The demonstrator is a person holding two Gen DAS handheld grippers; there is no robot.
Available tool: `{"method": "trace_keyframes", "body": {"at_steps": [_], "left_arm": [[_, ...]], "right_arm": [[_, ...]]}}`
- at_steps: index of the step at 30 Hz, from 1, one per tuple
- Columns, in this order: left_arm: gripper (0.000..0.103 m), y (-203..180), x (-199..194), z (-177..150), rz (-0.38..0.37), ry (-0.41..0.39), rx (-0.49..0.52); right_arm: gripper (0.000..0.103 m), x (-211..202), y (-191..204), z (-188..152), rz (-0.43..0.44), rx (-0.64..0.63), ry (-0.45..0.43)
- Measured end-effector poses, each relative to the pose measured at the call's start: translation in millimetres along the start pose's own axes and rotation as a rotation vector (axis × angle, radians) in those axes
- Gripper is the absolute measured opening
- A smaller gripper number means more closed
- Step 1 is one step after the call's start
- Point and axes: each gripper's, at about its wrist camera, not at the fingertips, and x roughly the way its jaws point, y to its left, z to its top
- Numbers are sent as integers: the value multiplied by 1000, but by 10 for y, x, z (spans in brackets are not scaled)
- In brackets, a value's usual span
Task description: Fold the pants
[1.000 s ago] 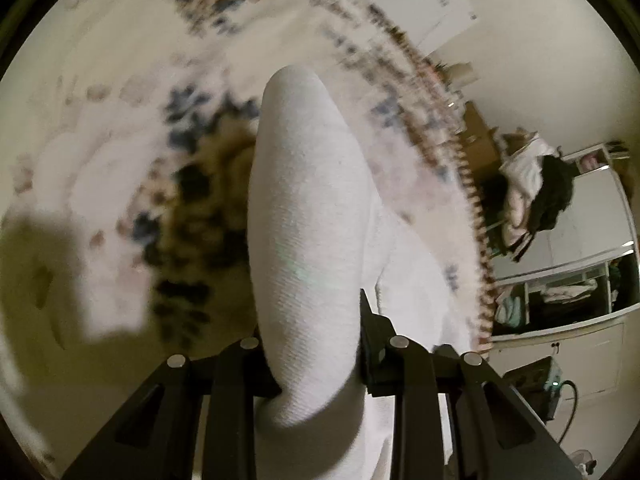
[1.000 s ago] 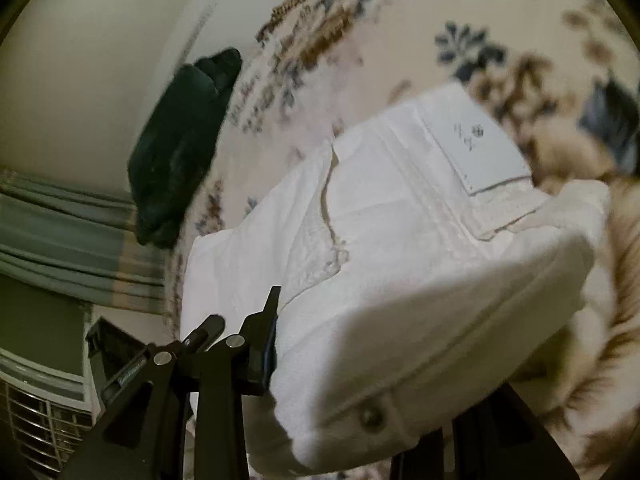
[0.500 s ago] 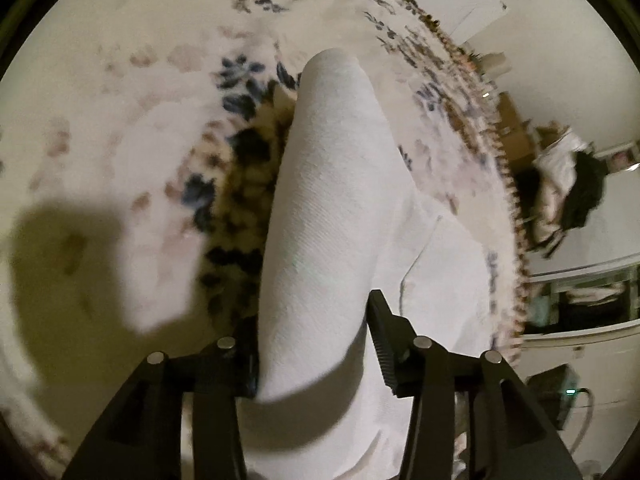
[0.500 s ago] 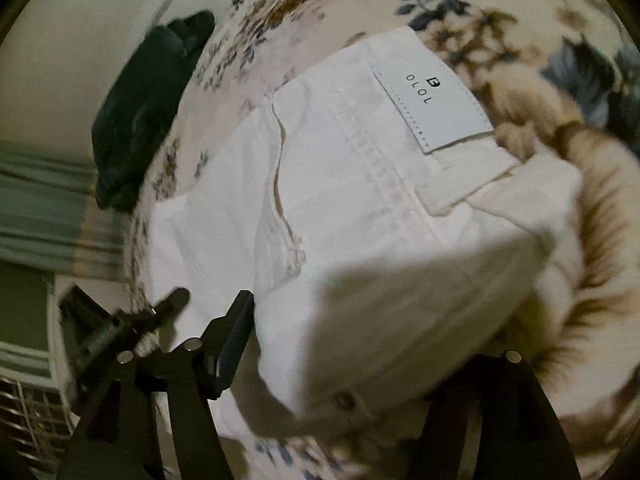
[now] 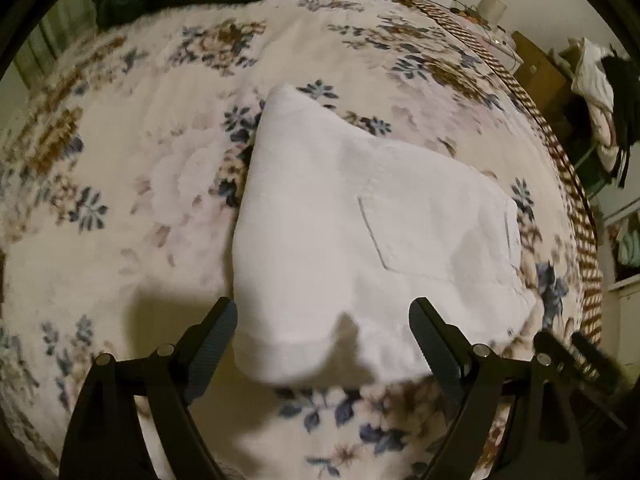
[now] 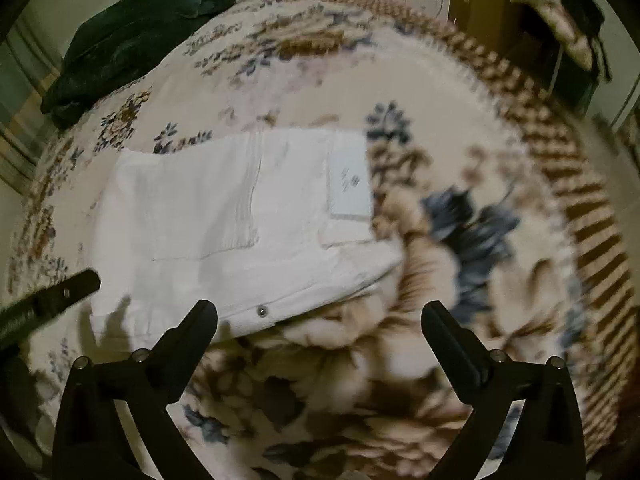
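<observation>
The white pants [image 5: 360, 232] lie folded into a compact bundle on the flowered blanket [image 5: 120, 208], a back pocket facing up. In the right wrist view the same pants [image 6: 224, 220] show a pale brand patch [image 6: 349, 184] and a metal button [image 6: 262, 311] at the near edge. My left gripper [image 5: 323, 320] hovers above the bundle's near hem, its jaws opening wide and free of the cloth. My right gripper [image 6: 319, 322] hangs over the blanket just off the waistband corner, its jaws also opening, nothing between them. The left gripper's dark edge [image 6: 52, 300] pokes in at the left.
A dark green garment [image 6: 132, 36] lies heaped at the blanket's far left corner. The blanket's brown patterned border [image 6: 560, 152] marks the bed's right edge. Beyond it stand brown boxes [image 5: 536, 64] and a rack hung with clothes [image 5: 600, 92].
Both grippers opened and let go of the white cloth, then lifted away from it. The pants now lie flat on the blanket, seen from higher up.
</observation>
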Motion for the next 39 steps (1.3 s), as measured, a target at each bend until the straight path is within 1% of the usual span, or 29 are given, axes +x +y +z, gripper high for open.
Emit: {"method": "trace_keyframes", "body": {"at_steps": [1, 4, 7, 10, 12, 16, 19, 22, 24, 25, 30, 31, 36, 39], "left_arm": [[88, -53, -65, -18, 12, -3, 8], [88, -181, -339, -72, 38, -32, 25], [88, -264, -625, -102, 48, -62, 29], [88, -351, -1048, -145, 51, -102, 19], [88, -403, -1292, -185, 53, -123, 14], [88, -532, -1906, -316, 63, -171, 3], [88, -670, -2429, -475, 74, -208, 8], [88, -801, -2844, -621, 79, -239, 18], [88, -911, -3199, -758, 84, -269, 26], [88, -950, -3348, -823, 86, -284, 28], [88, -1118, -4054, -1143, 111, -363, 13], [88, -1145, -4165, -1195, 122, -373, 10], [88, -1189, -4686, -1433, 122, -413, -19], [88, -1194, -4903, -1545, 121, -432, -21]], "right_arm": [[103, -102, -2, 22, -18, -14, -21], [103, -384, 14, 63, -33, -36, -49], [103, -748, -27, 108, -29, -45, -78], [103, -1143, -73, 101, -36, -55, -111], [103, -1460, -110, 95, -37, -60, -132], [103, -2174, -201, 30, -36, -77, -178], [103, -2689, -256, -40, -30, -85, -214], [103, -3324, -327, -144, -14, -102, -256], [103, -3664, -351, -210, -12, -118, -282], [103, -3907, -379, -258, -5, -127, -297], [103, -4744, -476, -484, 11, -166, -343], [103, -4919, -491, -539, 12, -176, -353], [103, -5676, -539, -788, 15, -214, -396], [103, -6075, -567, -919, 15, -215, -420]]}}
